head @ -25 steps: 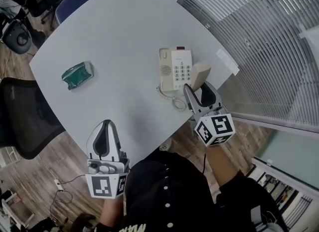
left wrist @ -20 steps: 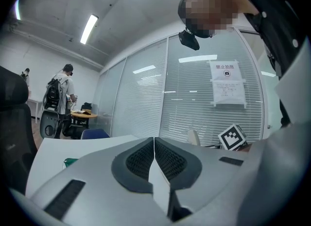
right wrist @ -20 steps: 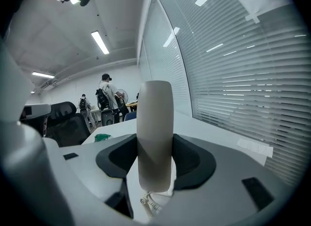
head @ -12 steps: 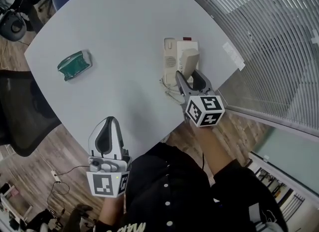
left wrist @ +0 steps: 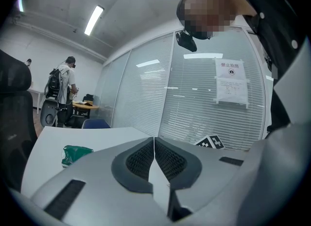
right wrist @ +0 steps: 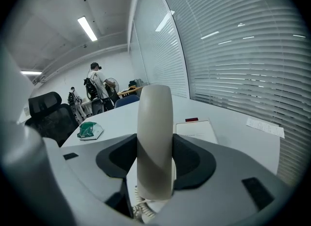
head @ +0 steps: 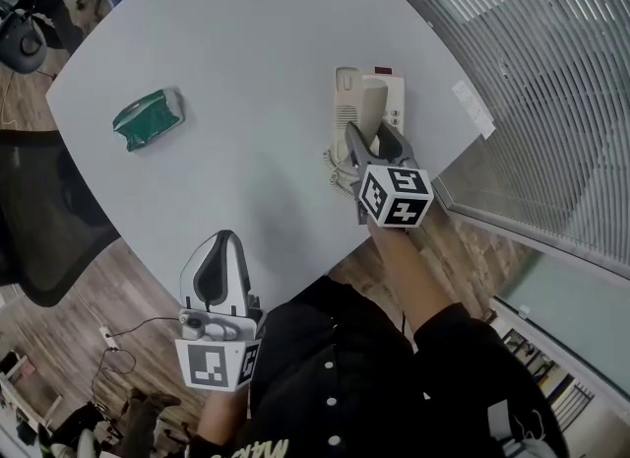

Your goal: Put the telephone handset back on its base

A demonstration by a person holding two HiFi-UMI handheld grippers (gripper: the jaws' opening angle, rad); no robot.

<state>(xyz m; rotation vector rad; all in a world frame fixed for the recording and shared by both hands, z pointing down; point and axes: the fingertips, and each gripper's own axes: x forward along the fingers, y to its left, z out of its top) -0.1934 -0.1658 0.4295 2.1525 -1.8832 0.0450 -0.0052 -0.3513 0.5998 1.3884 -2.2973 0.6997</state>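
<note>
The beige telephone base (head: 395, 101) lies near the right edge of the grey round table (head: 236, 42). My right gripper (head: 370, 141) is shut on the beige handset (head: 364, 111), which it holds lengthwise over the base's left half. Whether the handset touches the cradle I cannot tell. In the right gripper view the handset (right wrist: 154, 137) stands between both pads, with the base (right wrist: 197, 131) beyond it and the coiled cord (right wrist: 142, 209) below. My left gripper (head: 222, 245) hovers at the table's near edge, shut and empty, its pads together in the left gripper (left wrist: 154, 158) view.
A green packet (head: 148, 118) lies on the table's left side. A black chair (head: 39, 239) stands at the left edge. A glass wall with blinds (head: 532, 72) runs along the right. A paper slip (head: 471, 107) lies near the phone. People (right wrist: 97, 94) stand far behind.
My right gripper has carried the handset from beside the base's right edge leftward and down over the base. The left gripper has sunk a little by the table's edge.
</note>
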